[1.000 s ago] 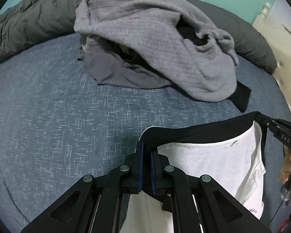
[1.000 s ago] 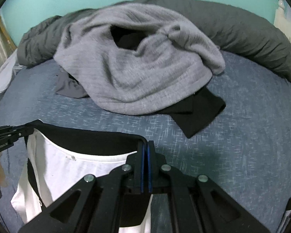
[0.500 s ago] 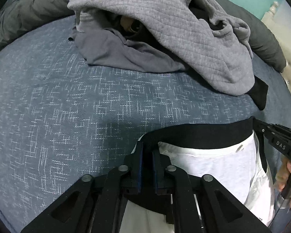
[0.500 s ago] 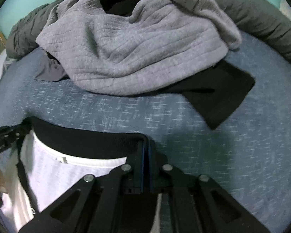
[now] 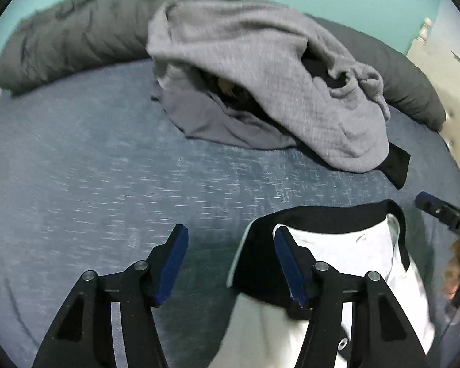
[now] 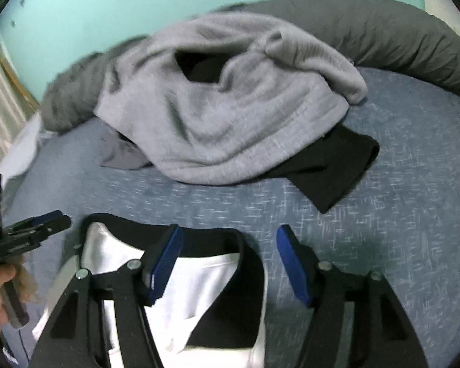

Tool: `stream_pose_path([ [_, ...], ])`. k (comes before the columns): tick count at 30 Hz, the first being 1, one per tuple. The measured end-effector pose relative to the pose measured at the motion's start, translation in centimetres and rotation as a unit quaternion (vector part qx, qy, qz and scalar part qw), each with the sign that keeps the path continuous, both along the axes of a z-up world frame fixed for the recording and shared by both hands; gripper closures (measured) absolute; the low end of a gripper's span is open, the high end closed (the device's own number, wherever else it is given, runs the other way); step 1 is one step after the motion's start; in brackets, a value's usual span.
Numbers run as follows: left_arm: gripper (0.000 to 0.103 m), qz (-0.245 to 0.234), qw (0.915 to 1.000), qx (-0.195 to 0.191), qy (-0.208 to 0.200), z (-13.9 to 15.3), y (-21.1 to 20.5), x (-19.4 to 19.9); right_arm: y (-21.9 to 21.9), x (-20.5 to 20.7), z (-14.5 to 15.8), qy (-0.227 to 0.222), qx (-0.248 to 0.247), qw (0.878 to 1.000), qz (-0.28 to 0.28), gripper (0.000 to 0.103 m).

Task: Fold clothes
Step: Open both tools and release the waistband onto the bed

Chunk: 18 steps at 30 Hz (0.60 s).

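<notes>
Clothes sit on the blue bedsheet [image 5: 86, 178]: a heap topped by a grey knit sweater [image 5: 260, 70] toward the far edge, against a dark grey duvet roll [image 6: 398, 36], with a black garment [image 6: 331, 168] poking out beneath. White shirt with black collar [image 6: 211, 279] lies at the near edge. Left gripper [image 5: 230, 263] and right gripper [image 6: 227, 263], jaws just opened, stand apart, gripping nothing; the collar lies loose beneath.
</notes>
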State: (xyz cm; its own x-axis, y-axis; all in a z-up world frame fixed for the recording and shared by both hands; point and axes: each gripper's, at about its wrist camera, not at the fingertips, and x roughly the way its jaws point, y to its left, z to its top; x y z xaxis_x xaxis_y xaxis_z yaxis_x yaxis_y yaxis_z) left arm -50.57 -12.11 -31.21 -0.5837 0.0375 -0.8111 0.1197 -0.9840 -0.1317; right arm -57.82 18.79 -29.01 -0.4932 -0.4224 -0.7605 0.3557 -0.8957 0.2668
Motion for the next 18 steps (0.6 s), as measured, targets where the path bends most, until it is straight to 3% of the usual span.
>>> stream_pose_path([
  [6,0.04,0.008,0.9998,-0.017,0.01,1.1,-1.1,5.4,2.9,5.0,0.1,0.004,-0.001,1.0,-0.01,0.038],
  [12,0.04,0.006,1.0,-0.005,-0.001,0.0,-2.1,12.9,6.9,11.7,0.2,-0.008,-0.01,1.0,-0.017,0.038],
  [18,0.04,0.025,0.9989,0.04,-0.003,-1.8,-3.8,19.6,12.3,17.5,-1.1,-0.039,-0.04,0.996,-0.067,0.038],
])
